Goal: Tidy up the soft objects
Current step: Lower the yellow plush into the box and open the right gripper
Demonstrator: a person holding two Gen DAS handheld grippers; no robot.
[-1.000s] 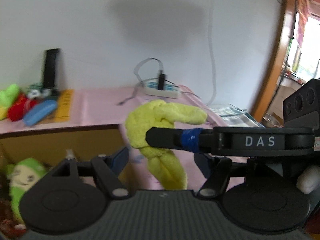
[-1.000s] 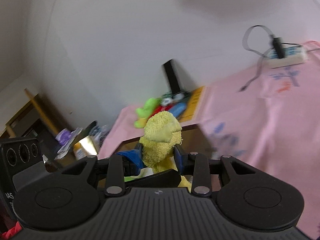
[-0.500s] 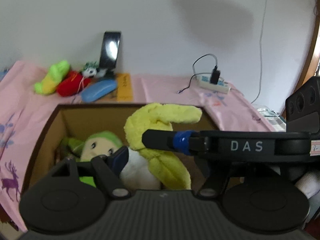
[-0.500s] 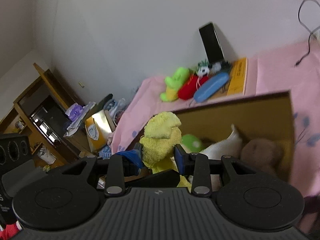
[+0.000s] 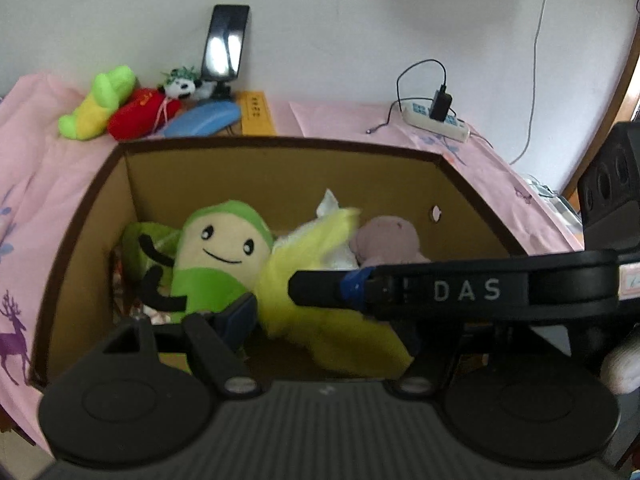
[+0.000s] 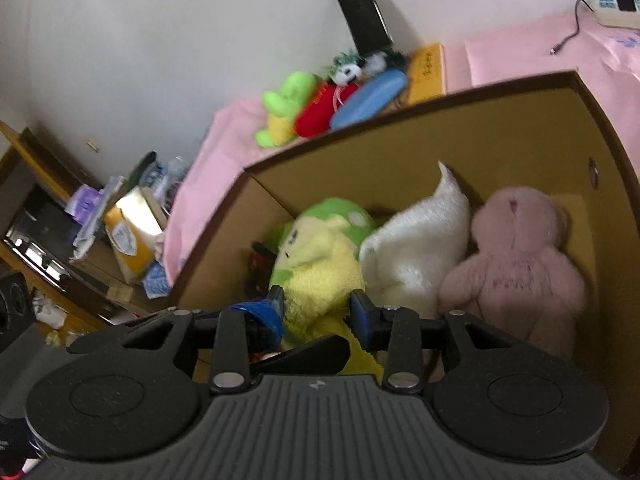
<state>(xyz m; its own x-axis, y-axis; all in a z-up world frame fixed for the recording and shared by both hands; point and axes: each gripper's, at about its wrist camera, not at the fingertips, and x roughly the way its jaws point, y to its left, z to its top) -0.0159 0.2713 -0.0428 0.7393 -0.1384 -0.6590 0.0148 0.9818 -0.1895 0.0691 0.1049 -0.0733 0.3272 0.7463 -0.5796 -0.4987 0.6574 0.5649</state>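
A fuzzy yellow plush toy (image 6: pixel 320 292) hangs inside the open cardboard box (image 6: pixel 400 108), low among the toys there. My right gripper (image 6: pixel 316 308) has its blue pads on both sides of the toy's upper part and still touching it, while its jaws are opening. In the left wrist view the toy (image 5: pixel 320 320) is blurred. Its lower part lies between the wide-set fingers of my left gripper (image 5: pixel 324 328), which stands open. The right gripper's black finger (image 5: pixel 460 292) crosses in front and hides the left gripper's right pad.
In the box (image 5: pixel 280 144) lie a green smiling plush (image 5: pixel 216 256), a white plush (image 6: pixel 416 248) and a pink bear (image 6: pixel 516 252). Behind it on the pink cloth are more plush toys (image 5: pixel 96 108), a blue case (image 5: pixel 204 120), a phone stand (image 5: pixel 226 42) and a power strip (image 5: pixel 436 120).
Both grippers carried the yellow toy from beside the box to over its opening and down into it. The right jaws have widened around the toy.
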